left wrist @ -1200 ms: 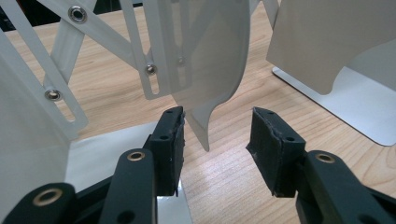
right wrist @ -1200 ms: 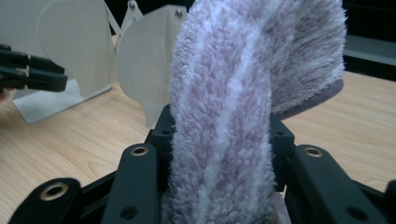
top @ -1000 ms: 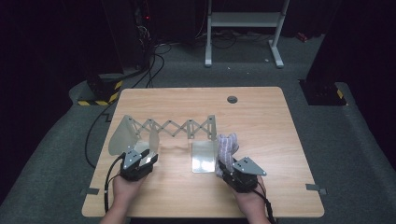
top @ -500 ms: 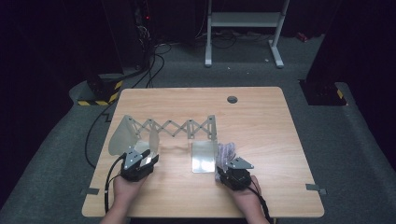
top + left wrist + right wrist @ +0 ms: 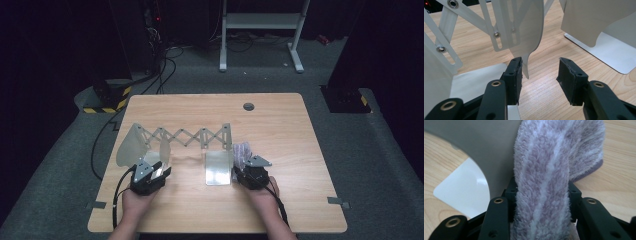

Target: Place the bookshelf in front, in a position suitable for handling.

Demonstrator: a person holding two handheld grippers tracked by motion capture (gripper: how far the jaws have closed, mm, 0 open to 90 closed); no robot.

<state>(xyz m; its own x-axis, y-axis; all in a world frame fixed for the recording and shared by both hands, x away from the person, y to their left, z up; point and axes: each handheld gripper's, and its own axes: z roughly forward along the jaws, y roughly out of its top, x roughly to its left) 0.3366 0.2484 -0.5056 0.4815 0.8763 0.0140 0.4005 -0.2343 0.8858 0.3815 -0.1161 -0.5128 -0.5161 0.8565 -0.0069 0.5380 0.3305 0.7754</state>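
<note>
Right tongs (image 5: 541,202) clamp fluffy purple-white sock (image 5: 554,162); left tongs (image 5: 540,75) gape by rack.
Sock sits pinched mid-length beside the right end panel (image 5: 496,147) of the expanding scissor rack (image 5: 185,136) on the desk (image 5: 280,120). Likely light, soft, squashy, non-slip: grip bunched pile firmly. Left tongs hold nothing; a thin panel tip (image 5: 525,67) touches one pad.

Cloth (image 5: 549,170) lilac-white striped (fluffy); rack (image 5: 180,137) pale grey; table (image 5: 280,120) light wood.
</note>
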